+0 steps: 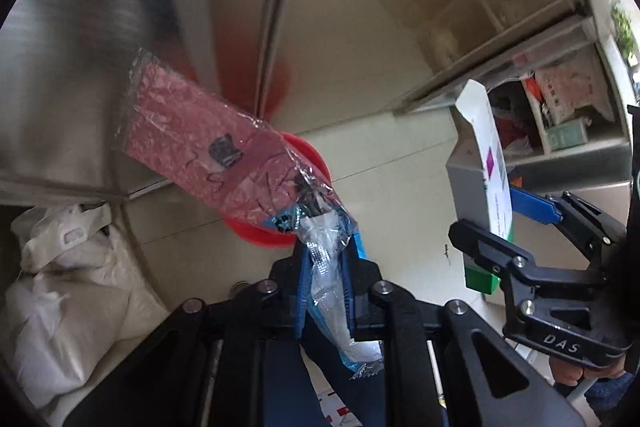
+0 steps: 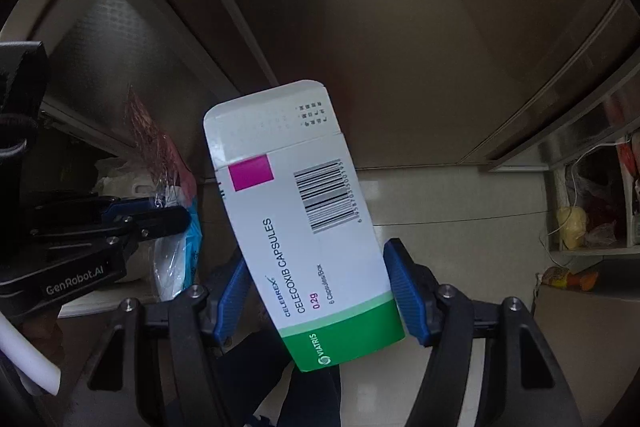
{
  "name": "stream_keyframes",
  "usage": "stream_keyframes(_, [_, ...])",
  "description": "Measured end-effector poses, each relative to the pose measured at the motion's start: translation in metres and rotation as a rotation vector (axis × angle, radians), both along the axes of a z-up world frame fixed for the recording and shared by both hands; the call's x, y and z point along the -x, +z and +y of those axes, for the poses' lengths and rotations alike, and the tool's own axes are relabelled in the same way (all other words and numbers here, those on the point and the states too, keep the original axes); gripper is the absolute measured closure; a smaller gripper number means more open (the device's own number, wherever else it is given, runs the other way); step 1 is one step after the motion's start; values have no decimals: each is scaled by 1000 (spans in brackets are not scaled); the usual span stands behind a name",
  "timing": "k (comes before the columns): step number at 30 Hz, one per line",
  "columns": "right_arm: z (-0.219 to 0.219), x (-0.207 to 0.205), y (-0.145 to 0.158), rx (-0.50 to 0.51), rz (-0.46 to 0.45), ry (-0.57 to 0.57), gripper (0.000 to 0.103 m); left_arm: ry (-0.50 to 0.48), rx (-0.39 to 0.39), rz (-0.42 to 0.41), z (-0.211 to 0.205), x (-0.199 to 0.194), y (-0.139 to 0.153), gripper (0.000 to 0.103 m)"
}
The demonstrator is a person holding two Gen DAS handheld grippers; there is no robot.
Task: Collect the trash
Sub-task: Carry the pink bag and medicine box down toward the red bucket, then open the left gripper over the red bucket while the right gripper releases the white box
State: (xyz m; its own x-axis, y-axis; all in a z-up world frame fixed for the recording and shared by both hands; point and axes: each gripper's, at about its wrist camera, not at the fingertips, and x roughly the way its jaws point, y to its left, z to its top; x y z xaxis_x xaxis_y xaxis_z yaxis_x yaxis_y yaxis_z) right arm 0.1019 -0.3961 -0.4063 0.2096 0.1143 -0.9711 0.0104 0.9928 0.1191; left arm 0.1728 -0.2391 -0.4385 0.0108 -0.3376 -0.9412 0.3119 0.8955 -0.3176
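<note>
Trash in both hands right now. My left gripper (image 1: pixel 326 251) has its fingers (image 1: pixel 305 279) pinched nearly together on a bundle of plastic wrappers (image 1: pixel 328 267), and a pink zip bag (image 1: pixel 192 143) sticks out of that bundle, up and to the left. My right gripper (image 2: pixel 320 291) has its fingers (image 2: pixel 404 291) spread partway, clamped on the two long edges of a Celecoxib capsule box (image 2: pixel 304 227), top flap open, green end nearest the camera.

Both grippers point steeply down at the tiled floor (image 1: pixel 400 155). A red bin (image 1: pixel 320 163) sits on that floor directly beyond the left bundle, half hidden by the pink bag. White sacks (image 1: pixel 64 267) lie at the left, a cluttered shelf (image 1: pixel 560 115) at the right.

Reading this as the drop-off step. Notes for doing it well:
- Centre the left bundle over the bin mouth before letting go; the bag is light and floppy and will likely drift or catch on the rim.
- Box is near the left bundle but off to the side, not over the bin. It needs to come across first.
- Release one hand at a time so the two loads don't knock each other.
- Film may cling to the pads; a small shake could help.
</note>
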Motion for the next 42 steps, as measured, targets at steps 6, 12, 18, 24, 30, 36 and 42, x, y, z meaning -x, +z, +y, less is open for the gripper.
stream_keyframes(6, [-26,-5,-52,11,13,-27,40,-1,-3,-9,-15,-11,-50,90])
stream_keyframes(12, [-40,-12,-82,18,17,-53,40,-10,23,12,-23,-17,-84,89])
stream_keyframes(18, [-30,-9,-78,39,26,-59,40,-4,4,12,-25,-19,-93,74])
stream_keyframes(24, [-24,-1,-71,51,31,-53,40,-12,7,28,-25,-18,-94,72])
stream_keyframes(30, [-7,1,-67,57,27,-39,40,-3,10,-15,-11,-14,-80,68])
stream_keyframes(36, [13,-2,-56,63,24,2,40,25,13,-61,16,-12,-63,22])
stream_keyframes(42, [42,-15,-53,67,10,42,40,74,-4,-87,47,-17,-62,13])
